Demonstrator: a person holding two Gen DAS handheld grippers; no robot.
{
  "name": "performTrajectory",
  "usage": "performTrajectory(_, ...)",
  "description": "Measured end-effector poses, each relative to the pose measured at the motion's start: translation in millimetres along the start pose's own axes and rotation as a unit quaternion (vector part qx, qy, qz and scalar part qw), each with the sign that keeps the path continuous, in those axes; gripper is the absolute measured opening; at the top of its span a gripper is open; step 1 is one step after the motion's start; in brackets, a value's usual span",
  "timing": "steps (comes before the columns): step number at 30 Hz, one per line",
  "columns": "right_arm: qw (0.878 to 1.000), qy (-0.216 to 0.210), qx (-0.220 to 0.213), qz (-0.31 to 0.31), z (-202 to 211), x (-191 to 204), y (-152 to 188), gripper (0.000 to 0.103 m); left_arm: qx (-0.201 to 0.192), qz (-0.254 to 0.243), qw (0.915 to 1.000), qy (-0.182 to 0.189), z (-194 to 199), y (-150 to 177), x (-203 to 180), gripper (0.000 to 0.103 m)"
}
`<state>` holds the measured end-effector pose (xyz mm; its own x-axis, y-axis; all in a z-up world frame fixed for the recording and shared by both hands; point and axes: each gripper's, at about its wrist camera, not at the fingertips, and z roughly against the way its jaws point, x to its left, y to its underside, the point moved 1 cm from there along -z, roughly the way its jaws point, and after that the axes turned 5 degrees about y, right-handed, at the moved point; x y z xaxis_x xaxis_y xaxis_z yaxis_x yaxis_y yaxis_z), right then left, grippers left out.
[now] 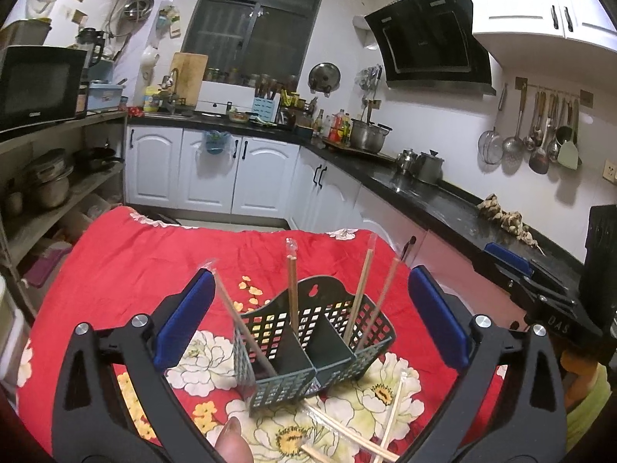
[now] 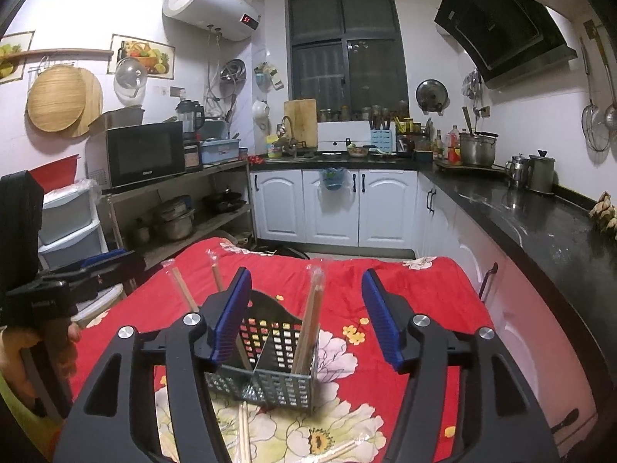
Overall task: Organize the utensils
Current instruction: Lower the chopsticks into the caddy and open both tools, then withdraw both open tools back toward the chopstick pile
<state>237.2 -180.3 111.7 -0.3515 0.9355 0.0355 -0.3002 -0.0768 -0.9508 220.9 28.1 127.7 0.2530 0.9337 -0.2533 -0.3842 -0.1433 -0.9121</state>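
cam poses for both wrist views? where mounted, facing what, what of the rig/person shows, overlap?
Left wrist: on the left claw, looking along its open fingers at the utensil basket on the red floral cloth; a fingertip shows, right claw at the right edge.
Right wrist: on the right claw, open, facing the same basket; left claw at the left edge.
Shared: basket, wrapped chopsticks, cloth, window.

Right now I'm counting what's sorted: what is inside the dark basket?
The basket holds four wrapped chopsticks standing upright: two in its left compartment, two in its right. Their lower ends are hidden behind the mesh walls. More lie outside on the cloth.
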Motion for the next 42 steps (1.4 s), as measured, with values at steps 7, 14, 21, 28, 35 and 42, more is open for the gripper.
performTrajectory(7, 1.0, -0.003, 0.011, 0.005, 8.7, 4.0, 13.8, 0.058, 0.002, 0.013, 0.9999, -0.003, 13.8, 12.2, 5.8, 0.093)
performTrajectory(14, 1.0, -0.008, 0.023, 0.006, 18.8, 8.5, 29.1, 0.058, 0.006, 0.02, 0.9998, -0.005, 24.4, 24.8, 10.8, 0.093)
performTrajectory(21, 0.999, -0.016, 0.031, 0.007, 31.1, 13.2, 44.2, 0.058, 0.01, 0.02, 0.9997, -0.007, 31.1, 35.8, 10.2, 0.093)
performTrajectory(28, 0.999, -0.02, 0.041, 0.016, 37.5, 19.9, 58.3, 0.058, 0.018, 0.023, 0.9995, -0.008, 34.1, 46.2, 10.8, 0.093)
performTrajectory(35, 0.998, -0.027, 0.061, 0.017, 39.3, 26.4, 74.6, 0.058, 0.03, 0.029, 0.999, -0.012, 34.3, 57.3, 14.3, 0.093)
performTrajectory(42, 0.996, -0.034, 0.078, 0.019, 41.3, 32.2, 89.8, 0.058, 0.043, 0.041, 0.9981, -0.018, 38.0, 70.8, 23.0, 0.093)
